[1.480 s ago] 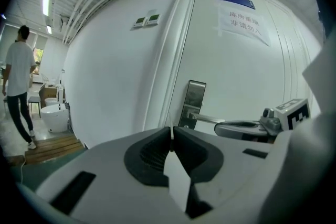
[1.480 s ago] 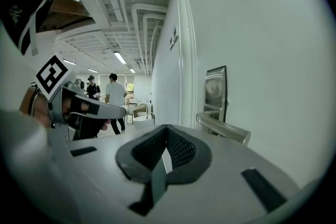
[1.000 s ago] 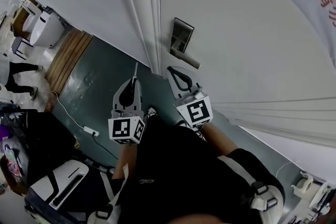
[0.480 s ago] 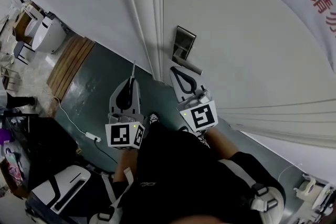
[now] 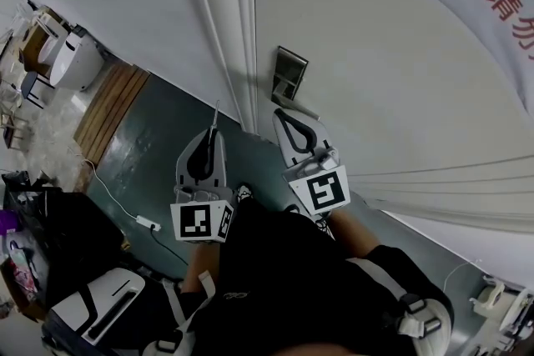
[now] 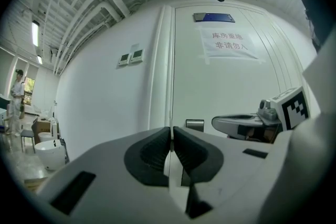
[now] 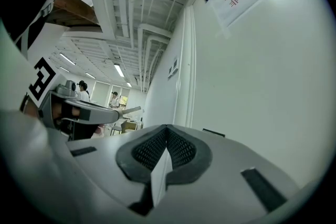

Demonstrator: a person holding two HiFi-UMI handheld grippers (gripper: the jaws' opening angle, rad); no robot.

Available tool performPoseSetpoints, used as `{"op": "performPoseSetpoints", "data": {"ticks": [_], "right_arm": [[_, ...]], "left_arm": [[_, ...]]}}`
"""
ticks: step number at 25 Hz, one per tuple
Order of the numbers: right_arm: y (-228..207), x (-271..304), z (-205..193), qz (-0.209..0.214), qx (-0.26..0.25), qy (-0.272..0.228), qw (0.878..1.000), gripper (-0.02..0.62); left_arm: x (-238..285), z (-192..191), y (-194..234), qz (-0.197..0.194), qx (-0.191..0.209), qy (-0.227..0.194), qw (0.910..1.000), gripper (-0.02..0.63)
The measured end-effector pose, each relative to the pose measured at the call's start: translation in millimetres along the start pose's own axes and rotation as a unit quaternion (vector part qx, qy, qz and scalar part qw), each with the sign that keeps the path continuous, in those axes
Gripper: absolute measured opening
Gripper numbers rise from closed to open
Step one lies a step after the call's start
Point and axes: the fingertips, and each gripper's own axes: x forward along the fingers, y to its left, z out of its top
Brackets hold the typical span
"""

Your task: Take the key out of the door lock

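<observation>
The left gripper's (image 5: 214,127) jaws pinched a thin strip (image 5: 217,110), perhaps the key; I could not tell. The right gripper's (image 5: 284,115) jaws were pressed together, empty, near the door's (image 5: 384,37) lock (image 5: 289,71).

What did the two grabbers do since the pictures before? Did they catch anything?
Both went up a little toward the lock. The left gripper and the right gripper now sit closer below the lock plate than a second ago. Nothing was taken hold of or let go. Both stayed shut and empty, side by side, with the left one still further from the lock plate.
</observation>
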Motion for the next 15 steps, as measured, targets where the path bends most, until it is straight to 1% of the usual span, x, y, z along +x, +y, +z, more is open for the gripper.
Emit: {"op": "performPoseSetpoints", "data": {"ticks": [9,15], "right_arm": [[-4.1,-3.0,-3.4,-0.005,0.001,0.005,1.000,0.008],[-5.5,-5.1,-6.3,-0.008,0.002,0.009,1.000,0.008]], "left_arm": [[1.8,-4.3,-2.8,-0.007,-0.017,0.004,0.9998,0.035],[2.5,-7.7,-6.4,-0.011,-0.016,0.007,0.9998,0.035]]}}
